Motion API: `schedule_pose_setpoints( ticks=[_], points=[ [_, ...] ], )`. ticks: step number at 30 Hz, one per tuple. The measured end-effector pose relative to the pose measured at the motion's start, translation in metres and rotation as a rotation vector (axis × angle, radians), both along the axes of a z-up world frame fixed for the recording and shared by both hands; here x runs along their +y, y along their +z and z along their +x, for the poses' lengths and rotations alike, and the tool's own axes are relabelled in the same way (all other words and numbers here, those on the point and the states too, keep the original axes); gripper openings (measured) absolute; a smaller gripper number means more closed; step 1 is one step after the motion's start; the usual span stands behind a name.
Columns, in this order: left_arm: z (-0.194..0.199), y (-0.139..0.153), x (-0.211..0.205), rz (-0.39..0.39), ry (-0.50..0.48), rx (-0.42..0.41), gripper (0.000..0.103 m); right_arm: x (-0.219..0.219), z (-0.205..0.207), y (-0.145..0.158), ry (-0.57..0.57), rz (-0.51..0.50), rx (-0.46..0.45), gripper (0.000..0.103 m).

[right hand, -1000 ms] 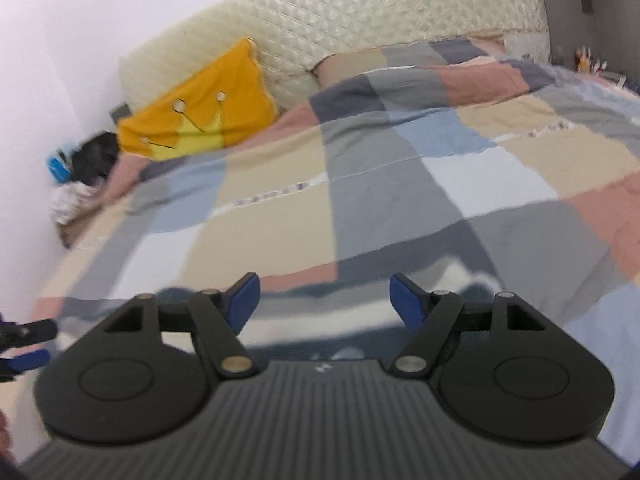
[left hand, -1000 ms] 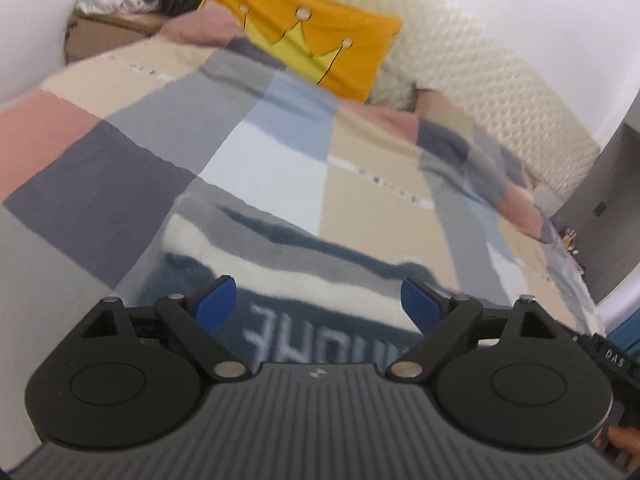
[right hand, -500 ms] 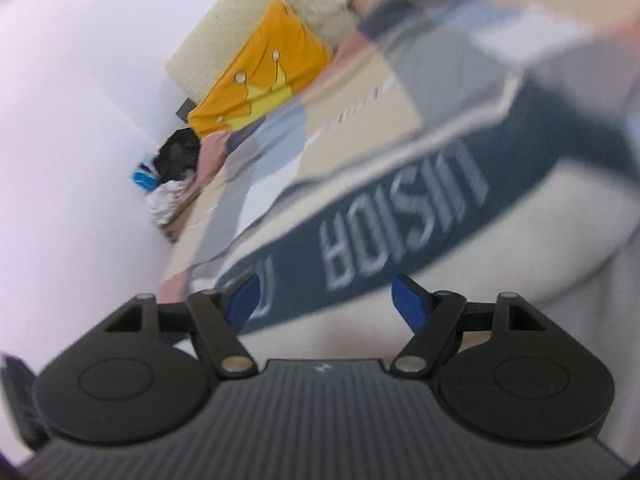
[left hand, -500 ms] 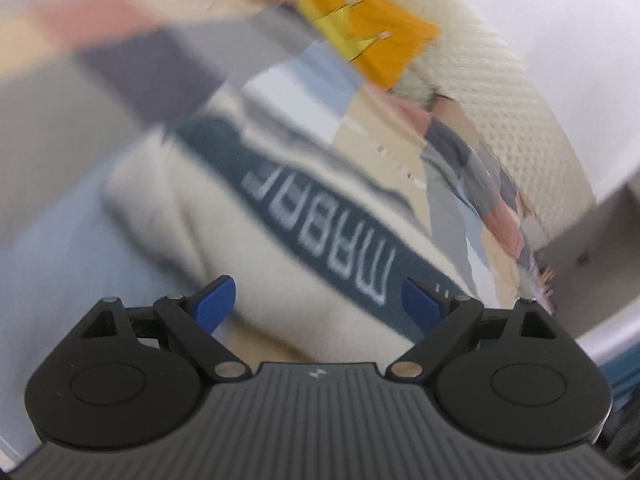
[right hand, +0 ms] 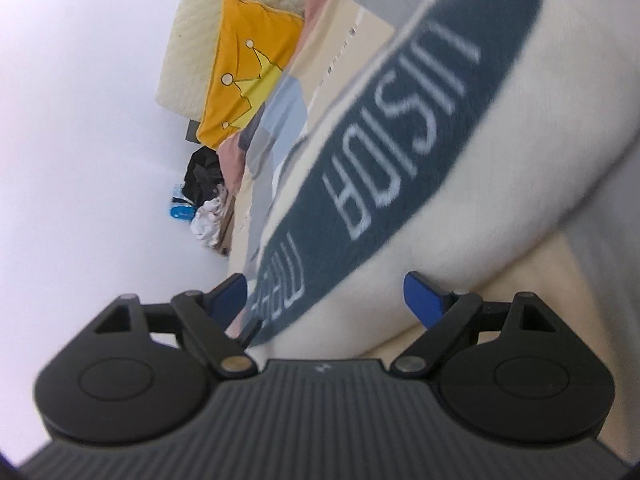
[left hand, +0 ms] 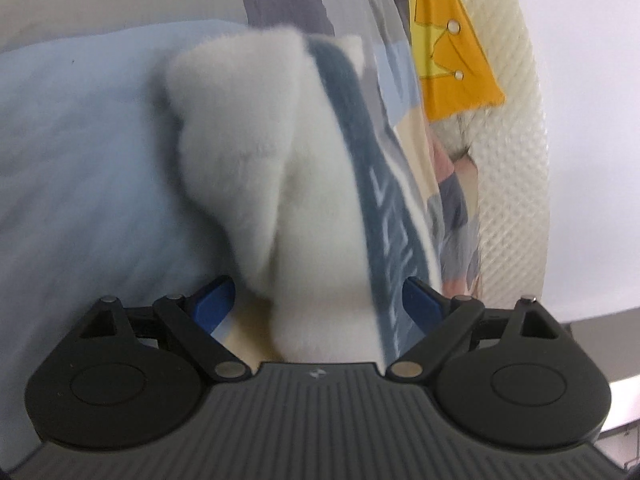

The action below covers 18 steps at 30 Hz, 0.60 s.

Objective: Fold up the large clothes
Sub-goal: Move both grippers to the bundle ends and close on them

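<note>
A fluffy cream sweater (left hand: 256,168) with a dark blue-grey lettered band (left hand: 372,184) lies bunched on the bed. In the left wrist view it fills the middle, right in front of my left gripper (left hand: 320,304), which is open with the cloth between its blue fingertips (left hand: 212,300). In the right wrist view the sweater (right hand: 520,160) and its lettered band (right hand: 400,152) fill the right side. My right gripper (right hand: 326,300) is open, its blue fingertips (right hand: 424,300) close over the sweater's edge. Both views are strongly tilted.
The bed has a patchwork cover (left hand: 80,152) of blue, grey, beige and pink squares. A yellow crown pillow (left hand: 452,48) leans on the cream quilted headboard (left hand: 516,160). Clothes and a box (right hand: 204,200) sit beside the bed by the white wall.
Both grippers have rolled sideways and moved down close to the sweater, which now fills both views. The jaws have stayed open.
</note>
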<state>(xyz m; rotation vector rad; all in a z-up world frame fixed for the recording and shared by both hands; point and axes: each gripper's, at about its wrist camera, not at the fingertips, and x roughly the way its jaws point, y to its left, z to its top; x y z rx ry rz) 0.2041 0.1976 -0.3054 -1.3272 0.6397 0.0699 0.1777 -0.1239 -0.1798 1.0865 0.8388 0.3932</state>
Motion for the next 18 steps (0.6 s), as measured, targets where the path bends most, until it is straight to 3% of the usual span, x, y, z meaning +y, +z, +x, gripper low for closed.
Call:
schedule_pose_setpoints(
  ticks=[3, 7, 11, 18],
  points=[
    [0.005, -0.005, 0.0, 0.004, 0.003, -0.005, 0.092, 0.011, -0.002, -0.007, 0.022, 0.049, 0.058, 0.088],
    [0.015, -0.004, -0.011, 0.076, -0.031, -0.014, 0.092, 0.034, -0.009, -0.018, 0.041, 0.1, 0.121, 0.088],
    [0.021, -0.004, -0.01, 0.102, -0.003, -0.012, 0.072, 0.051, -0.009, -0.024, 0.069, 0.086, 0.148, 0.088],
    [0.017, 0.001, -0.003, 0.09, 0.016, -0.058, 0.044, 0.043, 0.007, -0.034, -0.068, 0.112, 0.198, 0.088]
  ],
)
